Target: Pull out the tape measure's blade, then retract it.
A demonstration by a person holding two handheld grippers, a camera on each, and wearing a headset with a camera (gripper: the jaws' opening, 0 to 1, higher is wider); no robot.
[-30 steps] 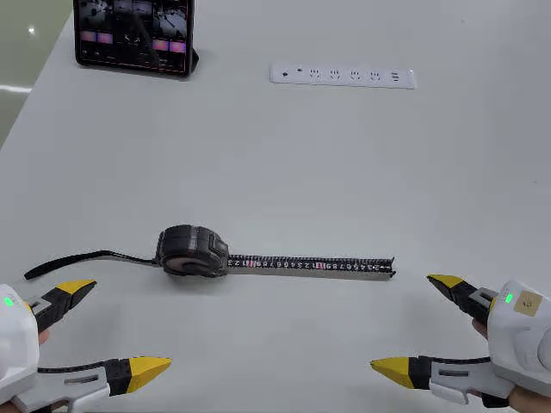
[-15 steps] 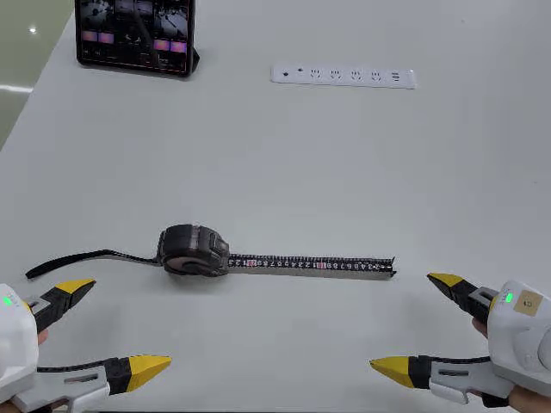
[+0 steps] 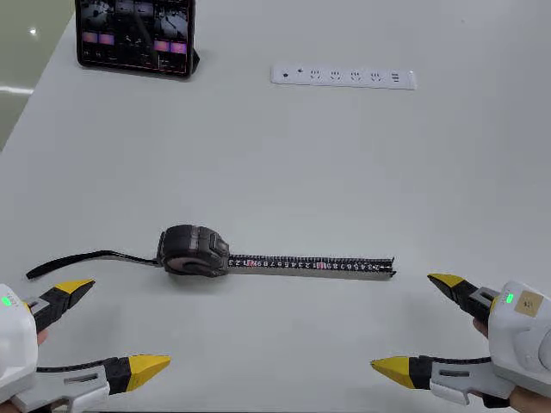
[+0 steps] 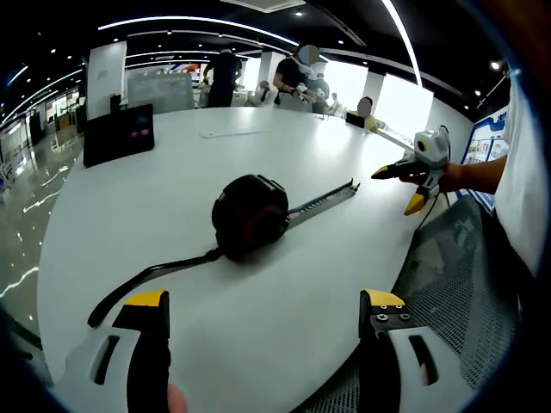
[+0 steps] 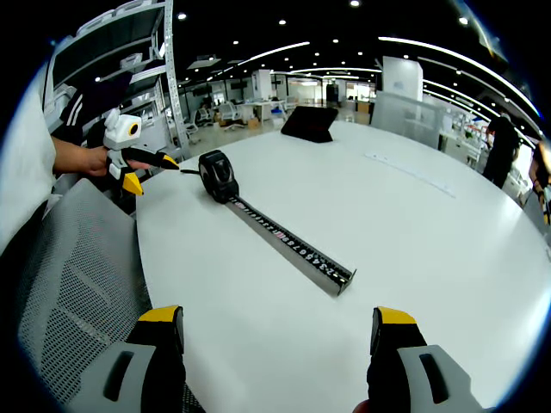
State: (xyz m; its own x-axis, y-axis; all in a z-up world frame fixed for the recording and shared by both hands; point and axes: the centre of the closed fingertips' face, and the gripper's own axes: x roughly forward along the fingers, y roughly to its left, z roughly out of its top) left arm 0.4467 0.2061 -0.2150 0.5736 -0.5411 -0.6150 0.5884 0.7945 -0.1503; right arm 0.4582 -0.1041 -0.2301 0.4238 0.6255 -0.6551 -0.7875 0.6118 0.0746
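Observation:
A black tape measure (image 3: 192, 250) lies on the white table, its blade (image 3: 310, 265) pulled out to the right and flat on the surface, ending in a hook (image 3: 392, 266). A black wrist strap (image 3: 82, 259) trails left from the case. My left gripper (image 3: 112, 329) hovers open near the table's front left, short of the strap. My right gripper (image 3: 422, 327) stands open at the front right, just past the blade's hook. The case (image 4: 250, 215) and blade (image 4: 323, 198) lie ahead of the left jaws; the blade (image 5: 288, 243) and case (image 5: 218, 175) lie ahead of the right jaws.
A tablet (image 3: 135, 36) stands at the far left of the table and a white power strip (image 3: 343, 76) lies at the back middle. A mesh chair (image 5: 77, 284) sits at the table's near edge. People stand in the background (image 4: 301, 73).

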